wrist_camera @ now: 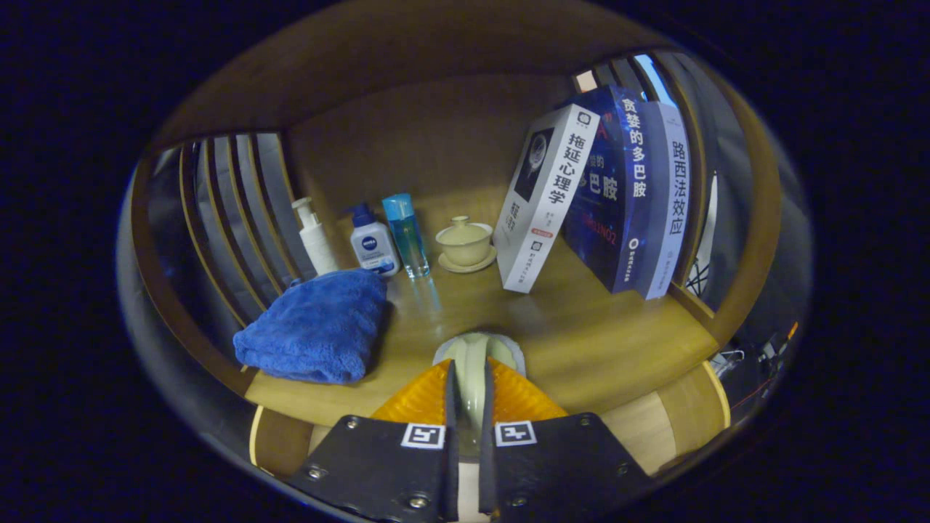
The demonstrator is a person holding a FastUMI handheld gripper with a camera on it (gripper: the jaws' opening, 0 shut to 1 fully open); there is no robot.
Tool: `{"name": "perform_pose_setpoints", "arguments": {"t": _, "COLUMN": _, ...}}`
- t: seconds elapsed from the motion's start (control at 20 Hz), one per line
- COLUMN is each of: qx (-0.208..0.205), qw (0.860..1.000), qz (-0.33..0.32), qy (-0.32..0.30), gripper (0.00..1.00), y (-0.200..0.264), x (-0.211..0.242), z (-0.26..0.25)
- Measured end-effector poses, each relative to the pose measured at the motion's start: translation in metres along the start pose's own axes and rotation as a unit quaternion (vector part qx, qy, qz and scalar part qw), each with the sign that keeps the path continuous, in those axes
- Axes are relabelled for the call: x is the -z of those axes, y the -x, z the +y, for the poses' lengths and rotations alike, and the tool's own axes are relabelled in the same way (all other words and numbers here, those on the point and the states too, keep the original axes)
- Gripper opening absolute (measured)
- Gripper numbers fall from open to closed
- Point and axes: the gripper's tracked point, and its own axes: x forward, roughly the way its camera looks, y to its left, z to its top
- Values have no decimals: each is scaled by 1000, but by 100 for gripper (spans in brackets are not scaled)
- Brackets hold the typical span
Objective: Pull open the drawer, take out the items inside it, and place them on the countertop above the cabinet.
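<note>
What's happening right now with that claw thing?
Gripper shut on pale cup, over the countertop. Blue towel left, books beyond right.

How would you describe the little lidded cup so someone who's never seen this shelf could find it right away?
Start at the wooden countertop and find the leaning white book among the standing books. Just beside its lower end, towards the bottles, sits the lidded cup on a saucer, well beyond the tool, whose fingers are shut on a pale rim. It is the only pale yellow-green piece, squat and knobbed, unlike the tall clear blue bottle next to it.
</note>
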Motion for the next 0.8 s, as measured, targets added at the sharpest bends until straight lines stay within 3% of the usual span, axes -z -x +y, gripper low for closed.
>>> {"name": "perform_pose_setpoints", "arguments": {"t": 0.8, "qx": -10, "qw": 999, "qz": -43, "qy": 2, "gripper": 11, "y": -31, "x": -16, "z": 3}}
